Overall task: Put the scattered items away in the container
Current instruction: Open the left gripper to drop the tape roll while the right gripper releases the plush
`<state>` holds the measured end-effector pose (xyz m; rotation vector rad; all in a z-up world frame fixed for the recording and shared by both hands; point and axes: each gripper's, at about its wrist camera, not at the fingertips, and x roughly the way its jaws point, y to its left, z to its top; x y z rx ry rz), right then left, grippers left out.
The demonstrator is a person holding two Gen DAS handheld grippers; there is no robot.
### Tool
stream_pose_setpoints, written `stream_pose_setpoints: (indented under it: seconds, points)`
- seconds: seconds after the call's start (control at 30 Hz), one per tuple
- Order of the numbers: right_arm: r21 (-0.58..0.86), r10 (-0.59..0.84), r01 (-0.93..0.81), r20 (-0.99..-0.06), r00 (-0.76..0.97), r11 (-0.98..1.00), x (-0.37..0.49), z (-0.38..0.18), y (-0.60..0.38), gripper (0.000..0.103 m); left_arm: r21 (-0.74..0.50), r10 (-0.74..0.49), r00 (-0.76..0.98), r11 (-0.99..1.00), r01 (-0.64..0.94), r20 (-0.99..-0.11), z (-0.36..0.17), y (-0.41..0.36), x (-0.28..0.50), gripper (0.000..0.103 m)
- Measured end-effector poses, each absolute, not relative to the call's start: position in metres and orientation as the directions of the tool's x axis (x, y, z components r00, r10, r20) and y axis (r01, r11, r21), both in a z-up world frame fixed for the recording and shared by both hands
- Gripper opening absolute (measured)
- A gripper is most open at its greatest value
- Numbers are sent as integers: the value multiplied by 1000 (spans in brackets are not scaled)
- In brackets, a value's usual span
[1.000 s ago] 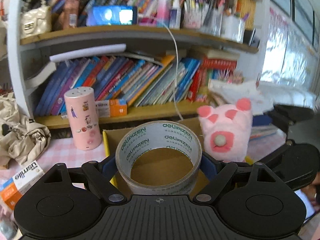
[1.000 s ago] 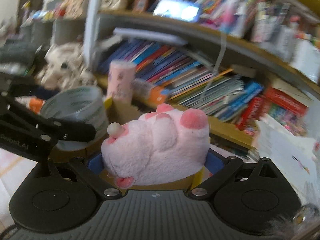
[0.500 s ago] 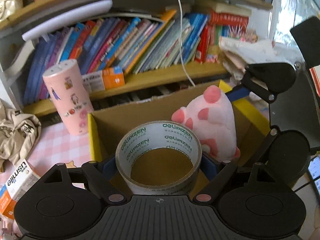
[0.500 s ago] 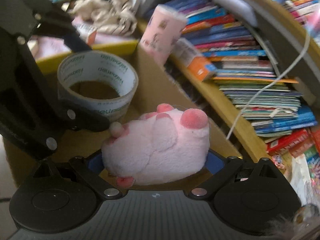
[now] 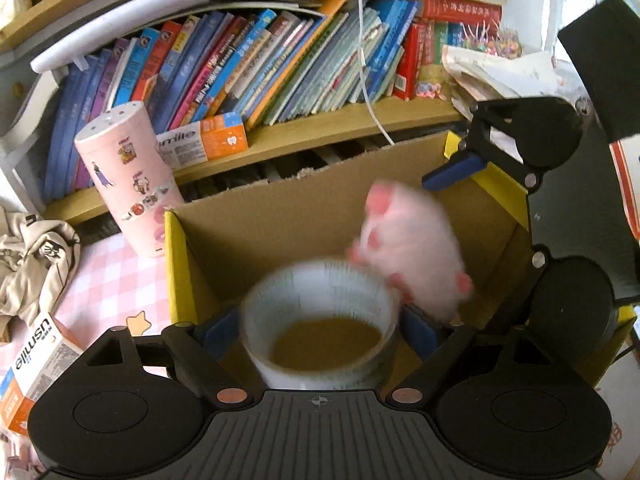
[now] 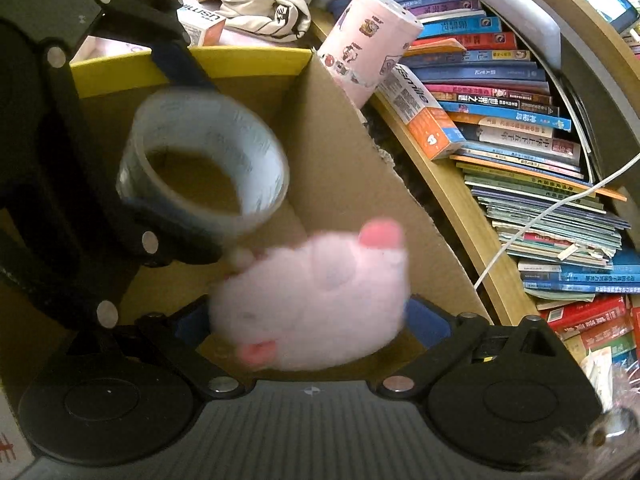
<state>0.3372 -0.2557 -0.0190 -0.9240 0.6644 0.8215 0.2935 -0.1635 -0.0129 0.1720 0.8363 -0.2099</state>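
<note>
A cardboard box (image 5: 280, 220) with yellow edges stands below me; it also shows in the right wrist view (image 6: 340, 152). My left gripper (image 5: 320, 332) has spread open, and the roll of tape (image 5: 320, 320) is blurred between its fingers, dropping into the box; it also shows in the right wrist view (image 6: 204, 160). My right gripper (image 6: 308, 320) has opened too, and the pink plush toy (image 6: 316, 304) is blurred, falling in the box. The plush also shows in the left wrist view (image 5: 412, 252), beside the tape.
A pink cylindrical tin (image 5: 124, 176) stands on the pink checked tabletop (image 5: 108, 280) left of the box. A toothpaste carton (image 5: 28, 372) and a beige cloth (image 5: 32, 256) lie further left. A bookshelf (image 5: 320, 128) full of books stands close behind the box.
Both grippers have tilted down over the box and opened. The tape and the plush, held firmly before, are now blurred and dropping into the box.
</note>
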Motion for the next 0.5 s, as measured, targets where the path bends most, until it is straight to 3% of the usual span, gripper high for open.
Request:
stream_pose_setpoints:
  seconds: [0.5]
  points:
    - [-434, 386, -782, -695, 606, 447, 307, 16, -273, 103, 73, -109, 754, 976, 204, -648, 27, -159, 254, 96]
